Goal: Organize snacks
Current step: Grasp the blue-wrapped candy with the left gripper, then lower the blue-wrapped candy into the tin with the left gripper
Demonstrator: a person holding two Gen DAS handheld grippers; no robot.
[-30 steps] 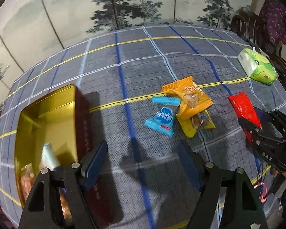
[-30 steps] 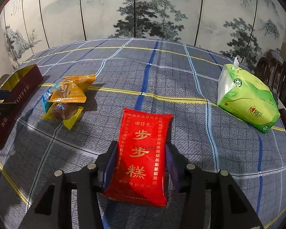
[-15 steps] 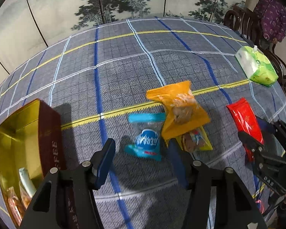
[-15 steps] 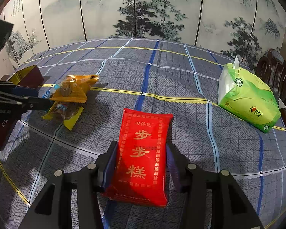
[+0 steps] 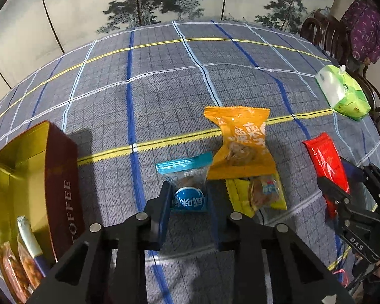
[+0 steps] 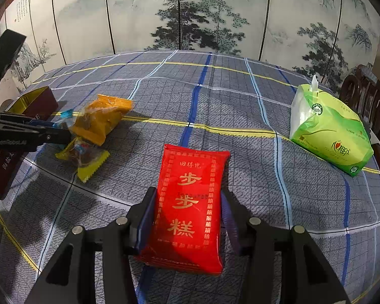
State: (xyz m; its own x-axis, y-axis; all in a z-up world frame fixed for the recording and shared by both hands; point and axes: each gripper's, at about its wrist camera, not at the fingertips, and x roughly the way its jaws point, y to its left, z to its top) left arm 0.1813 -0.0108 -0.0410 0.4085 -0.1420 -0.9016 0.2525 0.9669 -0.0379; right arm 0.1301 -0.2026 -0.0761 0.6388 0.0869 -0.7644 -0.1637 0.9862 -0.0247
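Note:
My left gripper [image 5: 188, 186] is shut on a small blue snack packet [image 5: 183, 164] that lies on the checked tablecloth; in the right wrist view the same gripper [image 6: 63, 134] reaches in from the left. An orange packet [image 5: 240, 147] overlaps a yellow packet [image 5: 261, 195] just right of the blue one. Left of them stands an open maroon tin [image 5: 33, 157] with a gold inside, holding several snacks. My right gripper [image 6: 187, 193] has its pads against both long sides of a red packet [image 6: 190, 202] that rests flat on the table.
A green tissue pack [image 6: 329, 131] lies at the table's right edge. Dark wooden chairs [image 5: 321, 33] stand beyond that edge, one with a purple garment over it. A painted folding screen runs behind the table.
My left gripper moved from beside the tin to the blue packet, came down and shut on it. The right gripper and the red packet stayed put.

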